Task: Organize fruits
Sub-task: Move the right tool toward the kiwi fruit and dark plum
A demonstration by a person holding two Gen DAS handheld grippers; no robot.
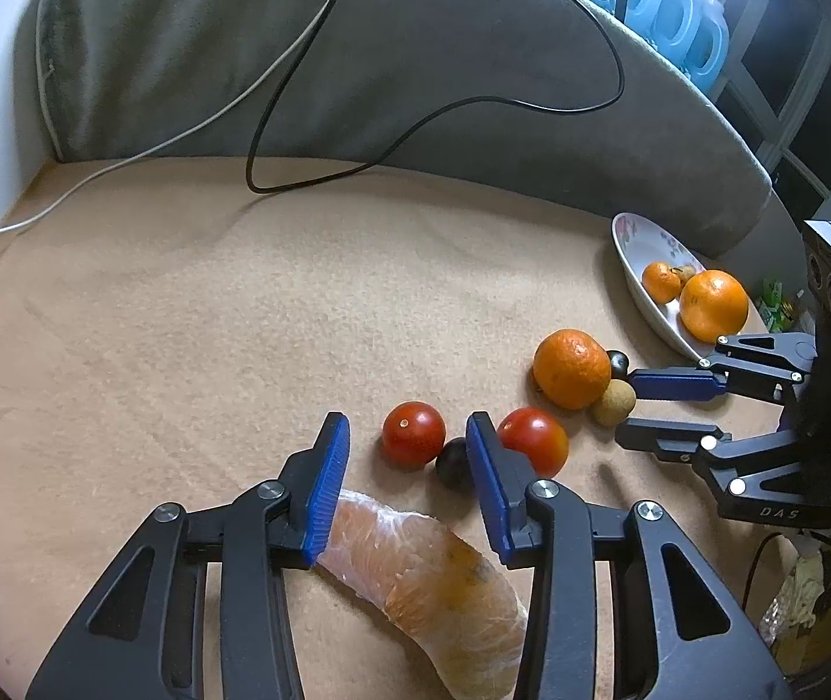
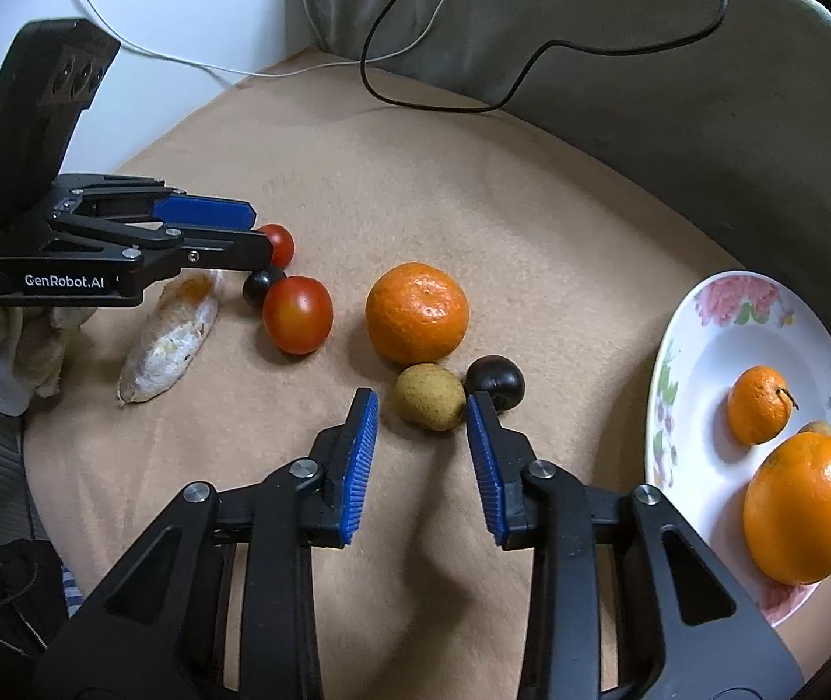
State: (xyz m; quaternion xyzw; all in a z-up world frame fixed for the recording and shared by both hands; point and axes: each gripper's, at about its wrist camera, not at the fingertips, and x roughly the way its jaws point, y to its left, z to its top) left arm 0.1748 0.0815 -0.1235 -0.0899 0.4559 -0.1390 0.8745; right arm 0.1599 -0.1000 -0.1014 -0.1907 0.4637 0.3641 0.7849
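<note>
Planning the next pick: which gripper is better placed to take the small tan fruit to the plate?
Right gripper: open jaws sit just before the tan fruit, plate on its side. Left gripper is over by the tomatoes.

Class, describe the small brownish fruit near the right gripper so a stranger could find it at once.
Find the flowered plate on the tan cloth. Left of it lies a loose mandarin; the longan touches its near side. It alone is dull tan-brown, beside a black grape.

On the surface (image 2: 473,204), a mandarin (image 2: 417,312) lies between two tomatoes (image 2: 297,314) on its left and the plate (image 2: 701,361) on its right (three fruits in it). A longan (image 2: 430,396) lies just before the mandarin.
</note>
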